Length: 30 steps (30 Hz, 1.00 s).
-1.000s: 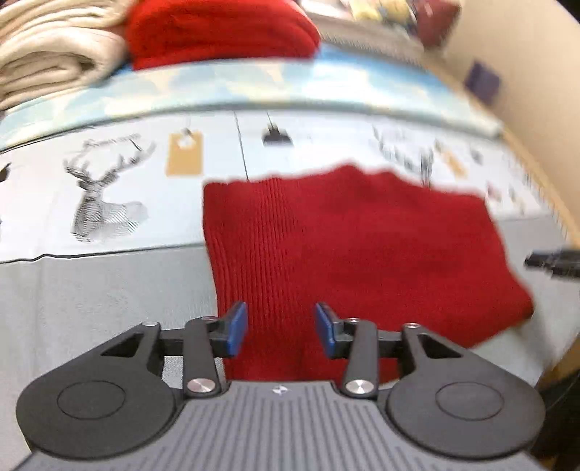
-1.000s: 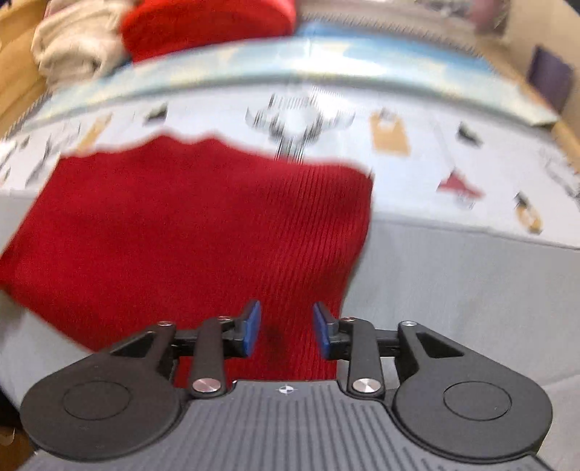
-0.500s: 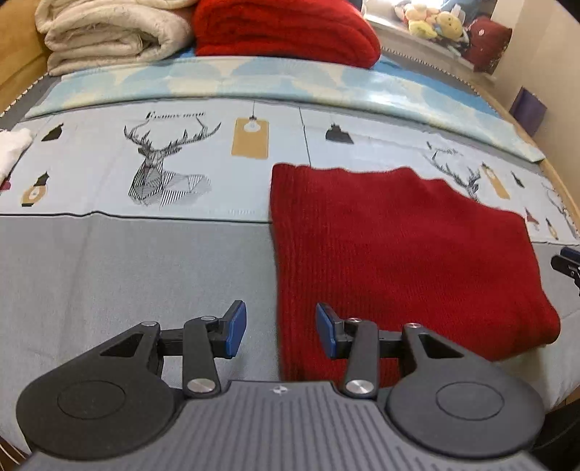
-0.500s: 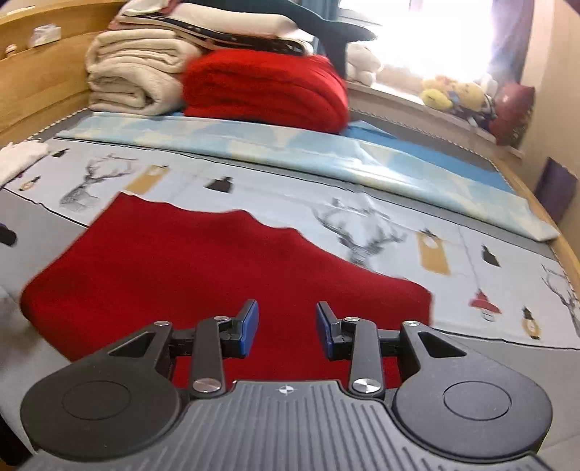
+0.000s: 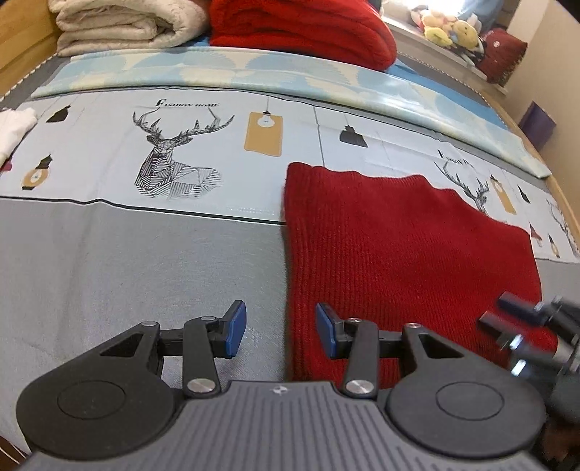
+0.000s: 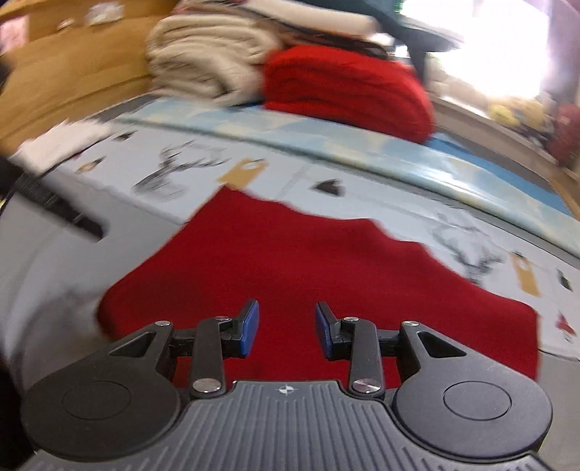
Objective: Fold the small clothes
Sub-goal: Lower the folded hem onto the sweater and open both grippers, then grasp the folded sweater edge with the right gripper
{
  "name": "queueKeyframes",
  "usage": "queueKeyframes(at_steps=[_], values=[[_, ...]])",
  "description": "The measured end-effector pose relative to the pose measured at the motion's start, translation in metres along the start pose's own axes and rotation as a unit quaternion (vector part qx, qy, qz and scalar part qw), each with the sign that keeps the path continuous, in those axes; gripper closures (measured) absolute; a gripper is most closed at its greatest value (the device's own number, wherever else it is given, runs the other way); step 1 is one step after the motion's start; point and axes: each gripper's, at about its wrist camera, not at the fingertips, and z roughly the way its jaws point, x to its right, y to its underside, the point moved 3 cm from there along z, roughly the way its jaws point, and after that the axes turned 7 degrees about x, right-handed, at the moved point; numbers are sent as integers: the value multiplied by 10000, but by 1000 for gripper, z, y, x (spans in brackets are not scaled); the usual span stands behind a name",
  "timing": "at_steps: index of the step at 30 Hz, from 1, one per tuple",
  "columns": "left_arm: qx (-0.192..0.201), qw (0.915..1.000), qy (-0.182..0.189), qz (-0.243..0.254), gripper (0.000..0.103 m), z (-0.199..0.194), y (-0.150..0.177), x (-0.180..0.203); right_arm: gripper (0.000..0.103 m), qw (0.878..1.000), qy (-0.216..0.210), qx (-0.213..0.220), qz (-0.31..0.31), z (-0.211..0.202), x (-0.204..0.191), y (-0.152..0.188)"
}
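Note:
A folded dark red knit garment [image 5: 398, 246] lies flat on the bed, half on the grey band and half on the printed sheet. My left gripper [image 5: 279, 331] hangs open over the garment's near left edge, one blue pad above grey fabric and the other above red knit, nothing between them. In the right wrist view the same garment [image 6: 308, 268] fills the middle, and my right gripper [image 6: 286, 328] is open above its near part, holding nothing. The right gripper [image 5: 507, 319] also shows at the right edge of the left wrist view, over the garment's near right corner.
The bed [image 5: 108, 261] has a grey band in front and a deer-print sheet behind. At the head lie a folded cream blanket [image 5: 127, 25] and a folded red blanket [image 5: 301, 32]. A white cloth [image 5: 14, 126] lies at the far left. Stuffed toys [image 5: 449, 29] line the windowsill.
The left gripper slid left from over the garment's middle to its left edge. The right gripper swept left across the garment, coming into the left wrist view. Both stayed open and empty.

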Motion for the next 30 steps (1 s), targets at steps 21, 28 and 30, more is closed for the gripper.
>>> queueKeyframes(at_steps=[21,28,30], values=[[-109,9996,-47,-245,56,9,-8,-21,38,9637,-584,-380,-2577,74,-153,43],[-173,9984,162,-515,48,15,-14,-26,72,9632,-713,-244,-2582,70,-152,42],[-245,9966,362,-698,38,19,-16,-23,86,9701,-733,-169,-2306,64,-145,31]])
